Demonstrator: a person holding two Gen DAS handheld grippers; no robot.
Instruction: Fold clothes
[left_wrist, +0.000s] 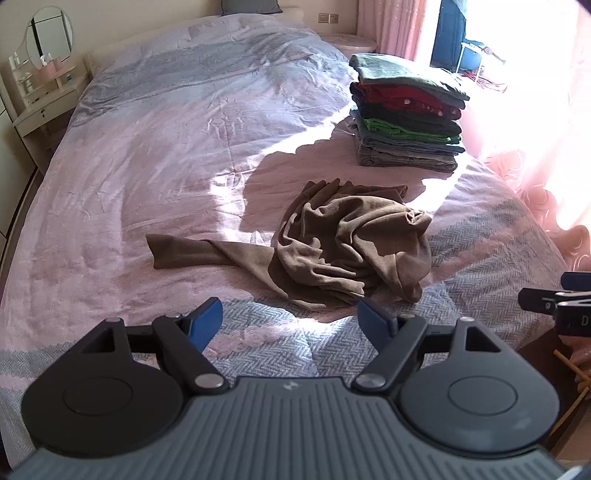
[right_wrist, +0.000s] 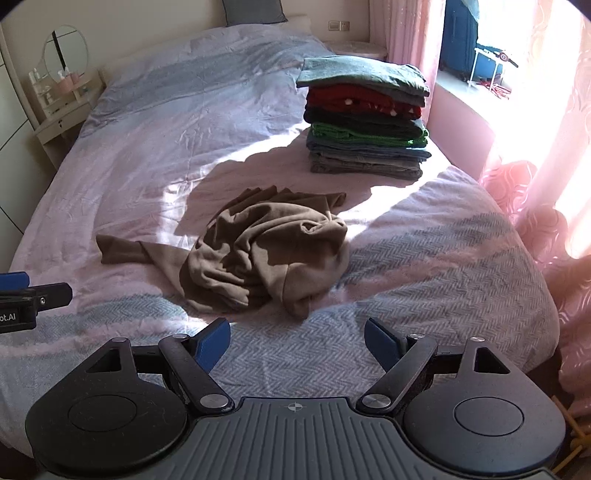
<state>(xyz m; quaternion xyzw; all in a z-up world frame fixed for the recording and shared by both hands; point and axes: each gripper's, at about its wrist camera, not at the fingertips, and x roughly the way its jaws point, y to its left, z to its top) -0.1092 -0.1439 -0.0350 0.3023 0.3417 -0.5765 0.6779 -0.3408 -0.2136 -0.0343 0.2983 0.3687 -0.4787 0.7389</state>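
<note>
A sunlit bedroom, with a wide bed (left_wrist: 147, 166) under a pale pink and grey-blue cover filling both views. The left gripper (left_wrist: 290, 319) hangs above the near edge of the bed with its jaws spread wide and nothing between them; the right gripper (right_wrist: 297, 341) hangs beside it, equally wide and empty. Just beyond both lies one crumpled brown garment (left_wrist: 351, 247), bunched in a heap with a single limb trailing out to the left. Beyond the garment, nearer the window, stands one stack of folded clothes (left_wrist: 406, 110), roughly seven or eight layers, grey-green on top. The heap hides its own hems, so a pinch could easily catch several layers at once and drag the whole bundle. Pulling it toward the stack might topple that.
</note>
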